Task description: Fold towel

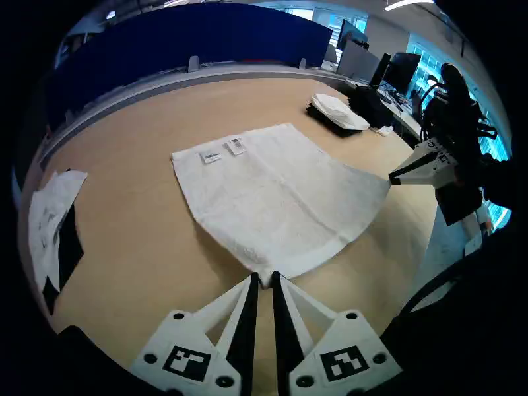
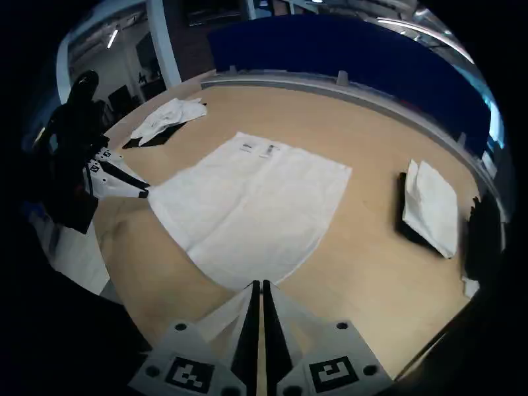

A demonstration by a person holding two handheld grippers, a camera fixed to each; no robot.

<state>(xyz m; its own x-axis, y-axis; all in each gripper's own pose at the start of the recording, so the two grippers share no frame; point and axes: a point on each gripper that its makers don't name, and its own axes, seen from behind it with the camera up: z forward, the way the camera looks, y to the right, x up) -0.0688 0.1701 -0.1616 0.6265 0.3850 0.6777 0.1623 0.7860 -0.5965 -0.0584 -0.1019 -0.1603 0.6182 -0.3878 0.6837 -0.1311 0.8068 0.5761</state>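
Here, the white towel (image 1: 277, 191) is spread flat mid-bench, labels towards twelve o'clock, on the wooden bench (image 1: 132, 224). Its six o'clock corner is pinched between the clenched fingers of the left claw (image 1: 264, 285). The right claw (image 2: 257, 288) is clenched too, seemingly on the other near corner, though the bite looks thin. Such a shallow grip could be lost on lifting, and a skewed fold would be caused by uneven pulls.

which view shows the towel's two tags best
The left gripper view: the tags sit larger and clearer at the far edge of the towel. In the right gripper view the tags look small and faint.
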